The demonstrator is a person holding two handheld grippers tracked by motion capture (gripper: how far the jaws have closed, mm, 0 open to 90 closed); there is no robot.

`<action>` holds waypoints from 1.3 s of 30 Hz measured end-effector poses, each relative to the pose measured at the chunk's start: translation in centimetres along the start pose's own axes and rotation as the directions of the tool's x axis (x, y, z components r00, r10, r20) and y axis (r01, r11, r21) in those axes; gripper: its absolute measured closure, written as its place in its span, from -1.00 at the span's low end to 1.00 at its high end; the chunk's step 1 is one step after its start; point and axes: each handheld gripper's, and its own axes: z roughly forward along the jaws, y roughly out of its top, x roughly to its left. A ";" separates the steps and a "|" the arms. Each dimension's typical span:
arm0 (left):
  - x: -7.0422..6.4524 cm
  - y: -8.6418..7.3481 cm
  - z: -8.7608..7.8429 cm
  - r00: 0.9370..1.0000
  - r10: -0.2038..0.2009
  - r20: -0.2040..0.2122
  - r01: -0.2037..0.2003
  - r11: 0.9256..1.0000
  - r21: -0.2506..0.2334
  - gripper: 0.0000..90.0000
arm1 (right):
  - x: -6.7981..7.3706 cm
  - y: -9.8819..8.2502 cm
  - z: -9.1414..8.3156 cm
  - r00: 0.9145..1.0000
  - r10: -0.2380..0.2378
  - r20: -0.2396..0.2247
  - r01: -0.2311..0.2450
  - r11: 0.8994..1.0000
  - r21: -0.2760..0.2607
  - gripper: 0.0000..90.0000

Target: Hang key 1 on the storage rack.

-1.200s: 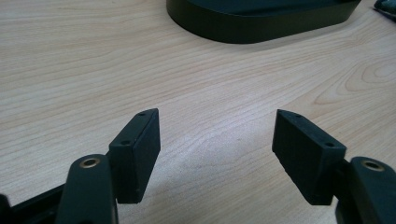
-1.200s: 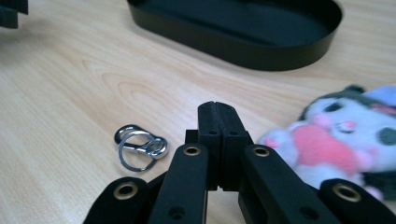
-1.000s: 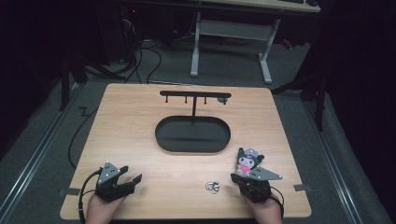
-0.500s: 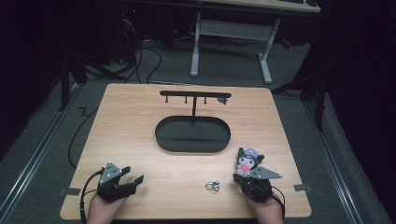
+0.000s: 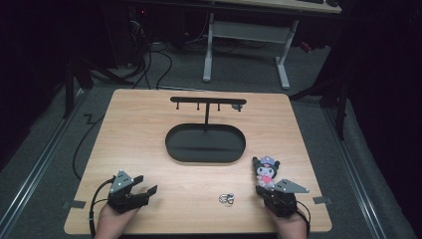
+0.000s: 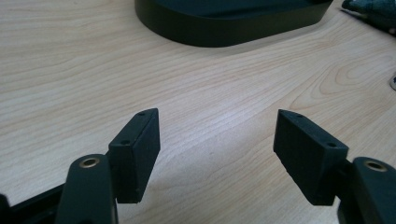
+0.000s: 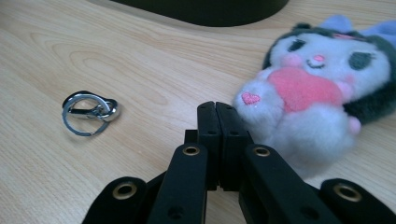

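I rest both tools on the tabletop (image 5: 149, 129) short of the black hook stand (image 5: 205, 142), left gripper (image 5: 144, 190) spread wide and empty, right gripper (image 7: 216, 108) pressed closed on nothing, plush toy (image 7: 317, 88) and key ring (image 7: 88, 112) lying beside it, apparently awaiting pickup.

In the left gripper view the black oval base (image 6: 233, 21) ran off the top edge, and at the right edge only a sliver of metal (image 6: 392, 83) and a dark plush corner (image 6: 373, 9) showed. In the right gripper view the plush toy (image 7: 322, 88) was cut at the right edge, its ears blurred. From the high view the key rings (image 5: 227, 199) were too small to count.
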 end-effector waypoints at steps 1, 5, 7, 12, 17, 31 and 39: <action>-0.1 0.1 0.1 1.000 0.003 0.001 -0.003 1.000 0.001 -0.29 | -0.1 -0.1 -0.1 1.000 0.008 0.007 -0.008 1.000 0.000 1.00; -0.2 0.2 0.2 1.000 0.008 0.005 -0.008 1.000 -0.005 -0.30 | -0.6 -0.3 -0.5 0.999 0.025 0.021 -0.025 1.000 -0.009 1.00; -0.2 0.2 0.2 1.000 0.010 0.008 -0.009 1.000 -0.011 -0.30 | -0.8 -0.4 -0.7 0.999 0.034 0.027 -0.034 0.999 -0.011 0.99; -0.4 0.3 0.3 1.000 0.018 0.008 -0.018 1.000 -0.013 -0.29 | -1.5 -0.7 -1.0 0.998 0.054 0.042 -0.054 0.998 -0.014 0.98; -0.4 0.3 0.3 1.000 0.022 0.011 -0.022 1.000 -0.010 -0.29 | -2.2 -0.8 -1.4 0.994 0.085 0.067 -0.083 0.996 -0.031 0.98; -0.7 0.2 0.5 0.999 0.038 0.020 -0.038 0.999 -0.005 -0.30 | -1.5 -0.5 -1.0 0.998 0.049 0.032 -0.048 0.999 -0.022 0.80; -0.5 0.0 -0.1 0.999 0.036 0.031 -0.036 0.999 -0.014 -0.30 | -0.1 0.7 -0.2 1.000 -0.018 0.019 0.018 1.000 -0.006 0.50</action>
